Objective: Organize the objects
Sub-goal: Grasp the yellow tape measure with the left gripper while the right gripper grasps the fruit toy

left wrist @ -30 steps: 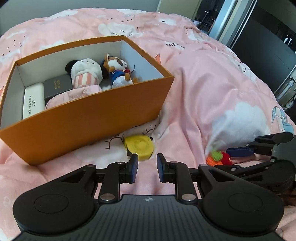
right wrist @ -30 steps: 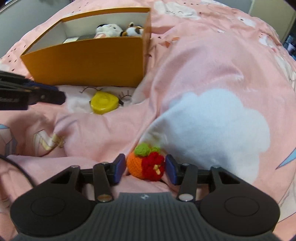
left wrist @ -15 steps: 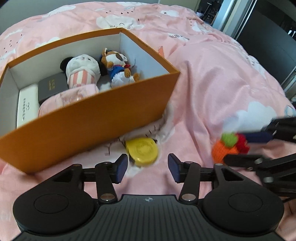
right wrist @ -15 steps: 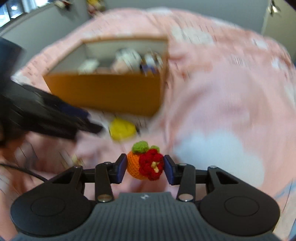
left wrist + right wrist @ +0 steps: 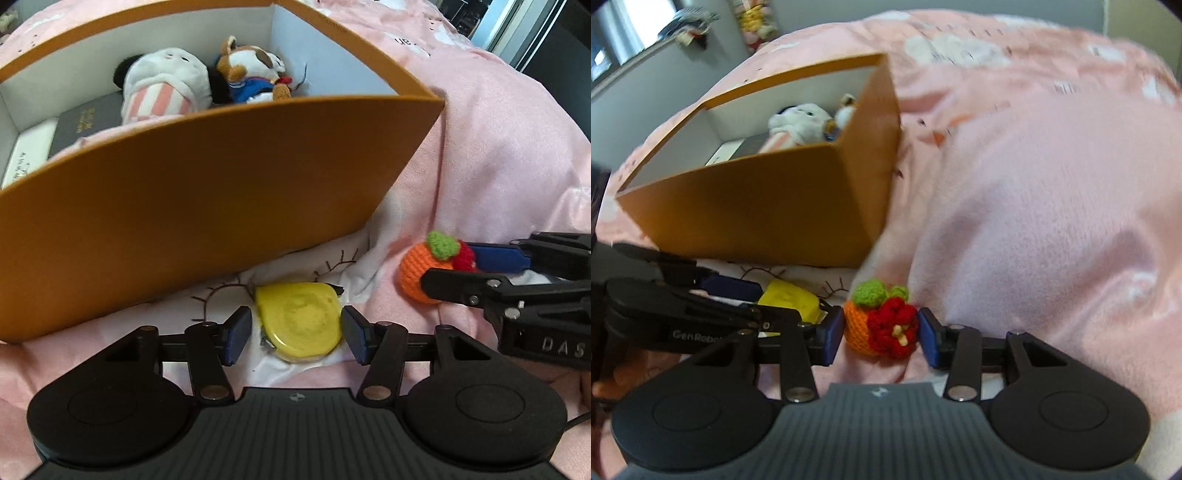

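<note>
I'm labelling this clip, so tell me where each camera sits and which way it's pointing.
Left wrist: sits on the left gripper, looks forward and down along its open fingers at the yellow disc before the orange box; the right gripper shows at right.
Right wrist: sits on the right gripper, faces the crochet toy it pinches; the left gripper shows at left.
Shared: box, disc, toy, pink blanket.
</note>
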`<action>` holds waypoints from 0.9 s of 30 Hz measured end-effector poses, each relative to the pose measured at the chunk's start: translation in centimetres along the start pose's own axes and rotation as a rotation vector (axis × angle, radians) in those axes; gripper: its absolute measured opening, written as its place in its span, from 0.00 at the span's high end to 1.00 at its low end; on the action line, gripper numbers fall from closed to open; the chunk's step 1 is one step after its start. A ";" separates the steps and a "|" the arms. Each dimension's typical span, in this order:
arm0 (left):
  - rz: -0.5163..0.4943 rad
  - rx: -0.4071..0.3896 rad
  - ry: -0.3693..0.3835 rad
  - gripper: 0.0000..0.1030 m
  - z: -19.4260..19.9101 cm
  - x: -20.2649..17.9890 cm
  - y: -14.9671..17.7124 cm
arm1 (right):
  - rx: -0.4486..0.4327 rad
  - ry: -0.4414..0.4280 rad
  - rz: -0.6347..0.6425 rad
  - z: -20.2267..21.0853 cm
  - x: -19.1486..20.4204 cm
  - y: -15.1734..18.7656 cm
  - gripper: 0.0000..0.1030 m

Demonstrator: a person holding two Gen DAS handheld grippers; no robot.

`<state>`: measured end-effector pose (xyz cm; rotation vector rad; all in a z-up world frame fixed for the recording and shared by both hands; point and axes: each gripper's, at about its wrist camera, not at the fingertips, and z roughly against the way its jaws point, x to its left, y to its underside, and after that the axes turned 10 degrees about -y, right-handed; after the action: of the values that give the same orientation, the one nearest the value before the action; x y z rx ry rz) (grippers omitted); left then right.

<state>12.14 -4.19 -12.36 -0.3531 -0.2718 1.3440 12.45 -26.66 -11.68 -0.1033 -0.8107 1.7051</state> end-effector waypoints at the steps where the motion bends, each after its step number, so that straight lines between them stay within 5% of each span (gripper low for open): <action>1: -0.006 -0.001 -0.004 0.36 -0.2 -0.2 0.0 | 0.004 -0.011 -0.016 -0.2 -0.3 0.0 0.56; 9: -0.113 -0.033 -0.088 0.35 -1.1 -2.2 0.7 | 0.020 -0.036 -0.050 -0.5 -0.8 0.2 0.55; 14: -0.113 -0.046 -0.078 0.38 -0.6 -1.9 1.1 | 0.019 -0.036 -0.053 -0.3 -0.8 0.2 0.55; 20: -0.115 -0.062 0.042 0.39 2.4 0.0 1.3 | -0.010 -0.055 -0.033 0.4 -0.4 0.1 0.56; 27: -0.098 -0.168 0.145 0.39 9.6 2.0 1.2 | -0.100 -0.085 0.057 4.8 2.2 -1.5 0.57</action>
<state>7.67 -1.16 -4.08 -0.5689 -0.2782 1.1958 10.73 -26.80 -6.54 -0.1241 -0.9646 1.7318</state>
